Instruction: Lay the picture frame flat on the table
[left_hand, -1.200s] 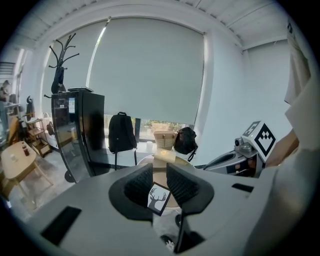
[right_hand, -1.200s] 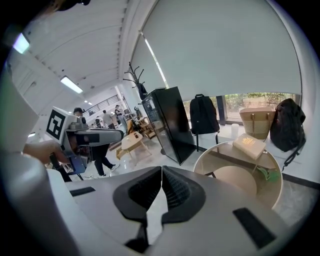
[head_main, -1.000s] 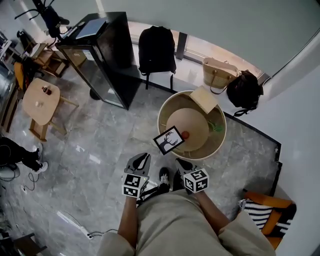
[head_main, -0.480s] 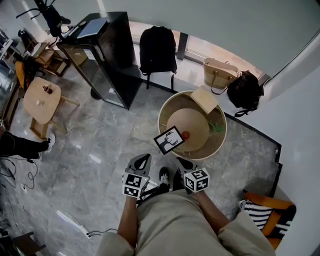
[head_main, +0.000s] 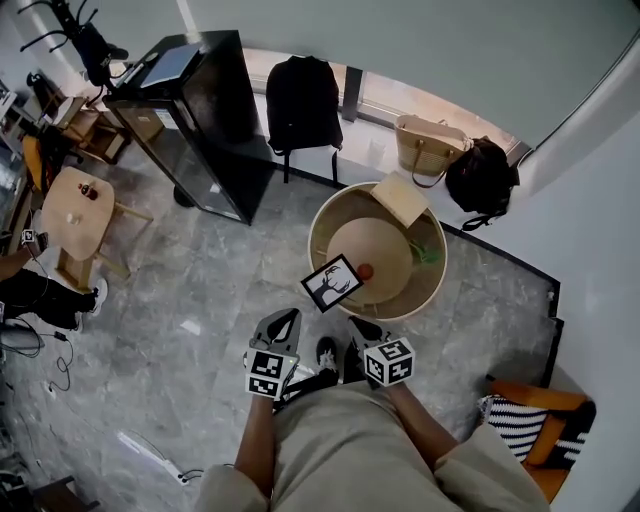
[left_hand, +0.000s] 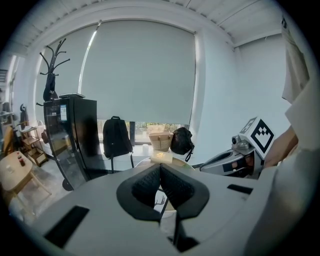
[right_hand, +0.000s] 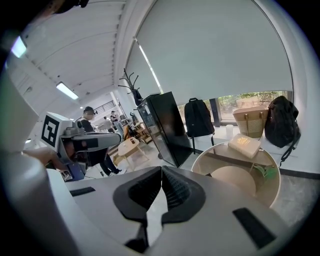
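Observation:
The black picture frame (head_main: 332, 283), with a tree silhouette on white, stands tilted at the near-left rim of the round two-tier wooden table (head_main: 432, 287). A small orange ball (head_main: 366, 270) lies just right of it, and a tan book (head_main: 400, 198) rests on the far rim. Both grippers hang short of the table, above the floor. My left gripper (head_main: 284, 319) is shut and empty, below and left of the frame. My right gripper (head_main: 358, 325) is also shut and empty. In the left gripper view the frame (left_hand: 161, 199) shows only as a sliver behind the closed jaws.
A black cabinet (head_main: 195, 110) stands at the left, with a black backpack (head_main: 305, 100) by the window. A tan bag (head_main: 425, 145) and a black bag (head_main: 482, 175) sit behind the table. A small wooden table (head_main: 75, 205) and a seated person's legs (head_main: 35, 300) are far left. A striped cushion (head_main: 520, 425) lies at the right.
The left gripper's jaws have closed from slightly apart. The head view has shifted a little. The person at far left has moved their legs.

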